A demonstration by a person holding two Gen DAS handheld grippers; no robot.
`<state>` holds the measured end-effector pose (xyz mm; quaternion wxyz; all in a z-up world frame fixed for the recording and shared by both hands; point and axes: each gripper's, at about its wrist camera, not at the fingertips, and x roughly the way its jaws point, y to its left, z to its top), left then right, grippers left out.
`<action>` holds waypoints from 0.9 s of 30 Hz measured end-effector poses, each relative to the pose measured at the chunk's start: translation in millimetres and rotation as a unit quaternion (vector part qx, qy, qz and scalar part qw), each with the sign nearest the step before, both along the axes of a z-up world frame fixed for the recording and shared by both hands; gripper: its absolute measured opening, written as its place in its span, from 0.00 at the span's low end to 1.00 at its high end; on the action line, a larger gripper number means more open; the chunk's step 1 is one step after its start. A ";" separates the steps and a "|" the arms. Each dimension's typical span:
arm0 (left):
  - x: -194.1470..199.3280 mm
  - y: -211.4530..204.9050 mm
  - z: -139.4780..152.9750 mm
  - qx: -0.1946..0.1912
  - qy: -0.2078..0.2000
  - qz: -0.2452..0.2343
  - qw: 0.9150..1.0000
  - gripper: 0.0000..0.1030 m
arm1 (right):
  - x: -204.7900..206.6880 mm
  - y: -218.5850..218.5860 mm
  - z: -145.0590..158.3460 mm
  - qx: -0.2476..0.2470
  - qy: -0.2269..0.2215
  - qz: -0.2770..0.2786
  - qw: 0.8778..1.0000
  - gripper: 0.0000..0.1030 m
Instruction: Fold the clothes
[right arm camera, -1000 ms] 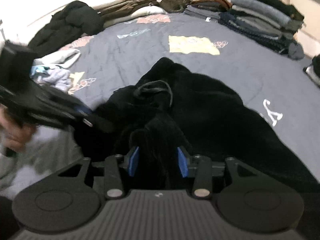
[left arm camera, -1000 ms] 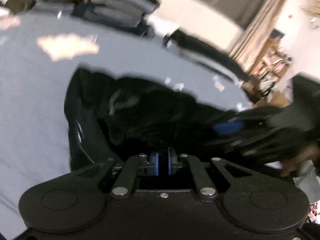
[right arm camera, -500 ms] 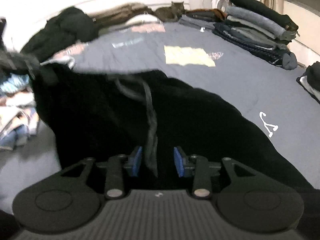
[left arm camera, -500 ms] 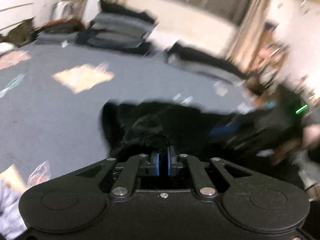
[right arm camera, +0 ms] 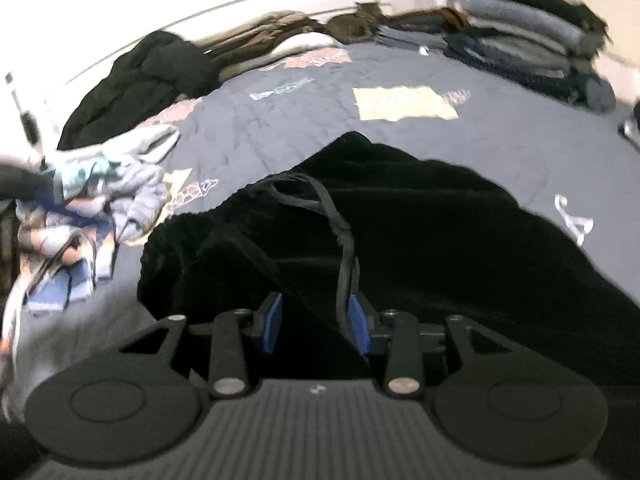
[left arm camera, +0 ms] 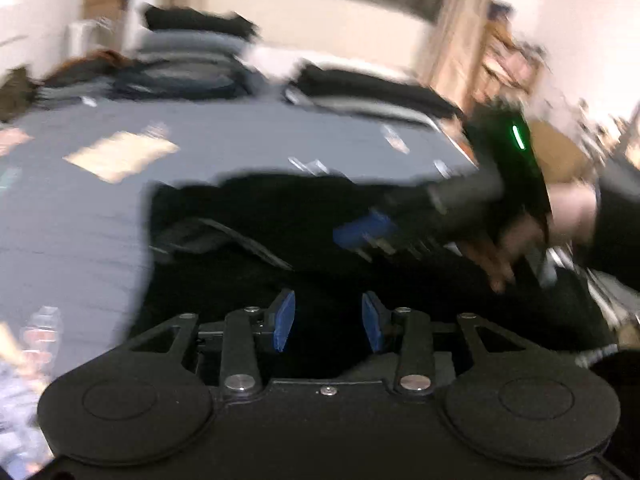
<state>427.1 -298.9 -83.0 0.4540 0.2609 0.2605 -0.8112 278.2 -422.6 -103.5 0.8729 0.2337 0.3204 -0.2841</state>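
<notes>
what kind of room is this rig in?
Most likely a bedroom. The work surface is a bed with a grey-blue patterned quilt, folded clothes are stacked along its far edge, and a cat lies up by the headboard wall.

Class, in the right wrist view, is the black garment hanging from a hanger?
No, the black garment lies spread on the grey bedspread.

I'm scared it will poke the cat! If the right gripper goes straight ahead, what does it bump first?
Probably the black garment; the right gripper already has its cloth between the pads. The cat lies far back.
</notes>
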 end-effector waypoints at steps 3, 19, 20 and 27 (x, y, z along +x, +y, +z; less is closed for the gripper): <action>-17.3 -17.5 -29.6 0.022 -0.017 0.013 1.000 0.36 | -7.7 0.5 2.4 -0.002 0.003 -0.005 1.000 0.36; 13.3 -36.5 -65.9 0.028 -0.072 0.158 0.984 0.10 | 1.9 8.7 1.4 0.011 -0.009 0.024 1.000 0.36; 19.0 -34.3 -64.6 0.031 -0.063 0.166 0.984 0.10 | 3.6 9.5 -0.2 0.011 -0.007 0.027 1.000 0.36; 30.5 -33.0 -63.5 0.042 -0.038 0.175 0.983 0.10 | 21.9 24.2 4.4 -0.004 -0.029 0.064 0.998 0.36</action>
